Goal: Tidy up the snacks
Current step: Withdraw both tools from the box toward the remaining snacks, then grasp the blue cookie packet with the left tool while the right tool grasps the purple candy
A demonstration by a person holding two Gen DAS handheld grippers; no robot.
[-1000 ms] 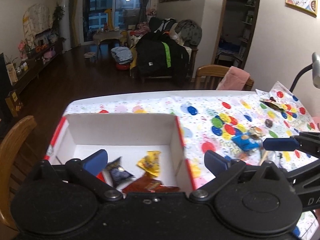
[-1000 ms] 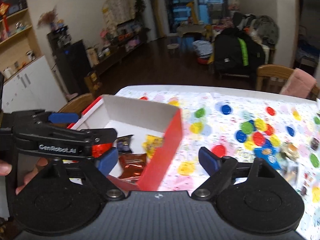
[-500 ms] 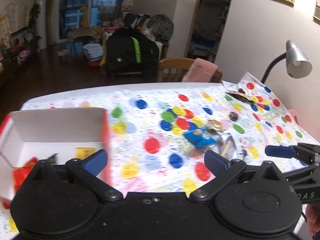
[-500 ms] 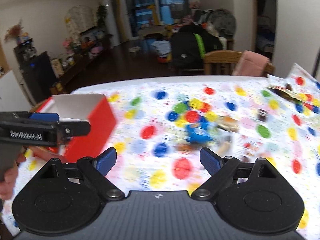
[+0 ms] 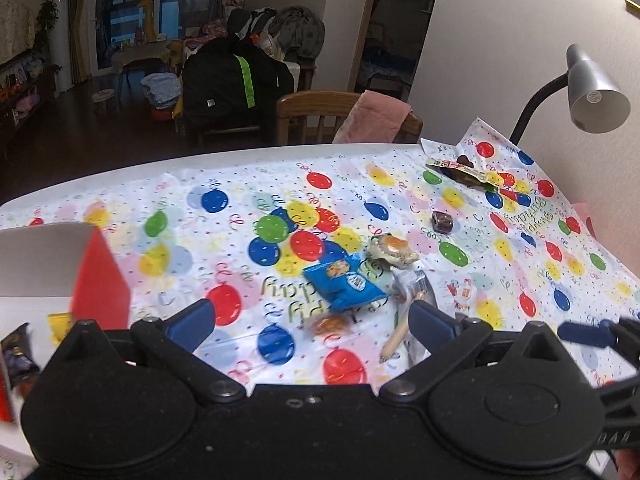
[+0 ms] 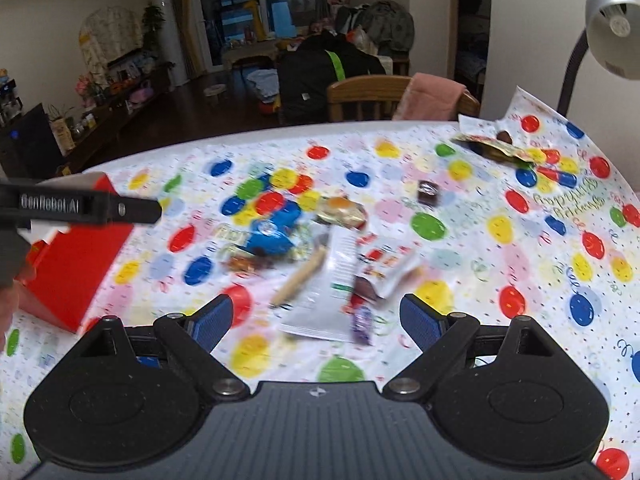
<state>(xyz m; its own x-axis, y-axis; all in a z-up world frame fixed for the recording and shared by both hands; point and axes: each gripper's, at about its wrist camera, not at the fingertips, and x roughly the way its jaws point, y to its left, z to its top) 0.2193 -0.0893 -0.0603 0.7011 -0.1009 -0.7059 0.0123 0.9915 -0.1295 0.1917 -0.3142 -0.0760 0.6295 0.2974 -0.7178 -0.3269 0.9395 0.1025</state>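
Red box cut off at left edge. Snack pile motion-blurred in right wrist view, labels unreadable.

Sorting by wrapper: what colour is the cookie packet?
Blue cookie packet, clearest in the left wrist view.

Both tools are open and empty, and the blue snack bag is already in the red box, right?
Not quite. Both tools, left and right, are open and empty, but the blue bag lies on the tablecloth, outside the box, as the left wrist view shows.

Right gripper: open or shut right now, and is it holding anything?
Open and empty. The right gripper has its blue fingers spread wide above the white packet, with nothing between them.
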